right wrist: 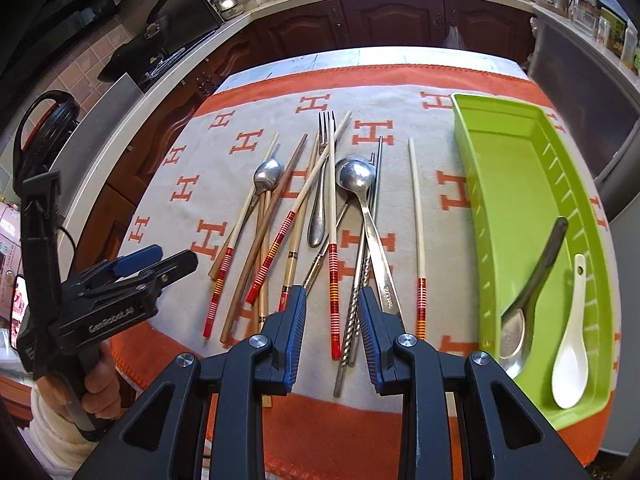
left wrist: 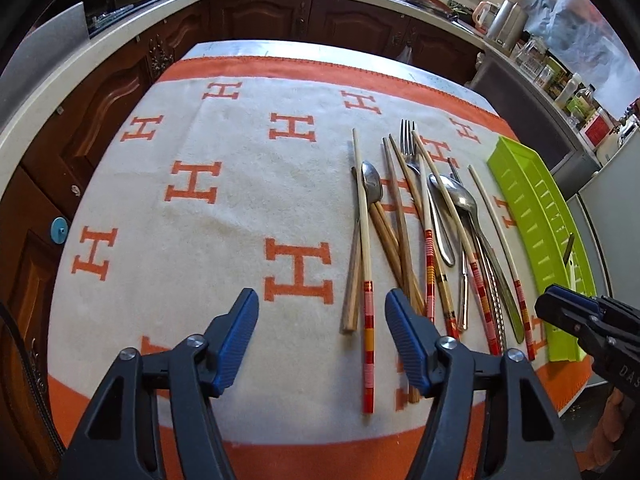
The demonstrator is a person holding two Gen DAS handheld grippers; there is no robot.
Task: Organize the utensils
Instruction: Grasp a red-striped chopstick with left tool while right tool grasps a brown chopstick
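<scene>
A pile of utensils lies on the orange-and-white towel: red-banded chopsticks, brown wooden chopsticks, a fork and metal spoons. My left gripper hovers open over the near ends of the leftmost chopsticks, gripping nothing. My right gripper stands open with a narrow gap above a red-banded chopstick and twisted metal chopsticks; its pads do not press on them. The green tray at the right holds a dark-handled spoon and a white ceramic spoon.
The table's far and left edges face dark wooden cabinets under a pale counter. Bottles and a kettle crowd the counter at the right. A person's hand in a white sleeve holds the left gripper. Bare towel spreads left of the pile.
</scene>
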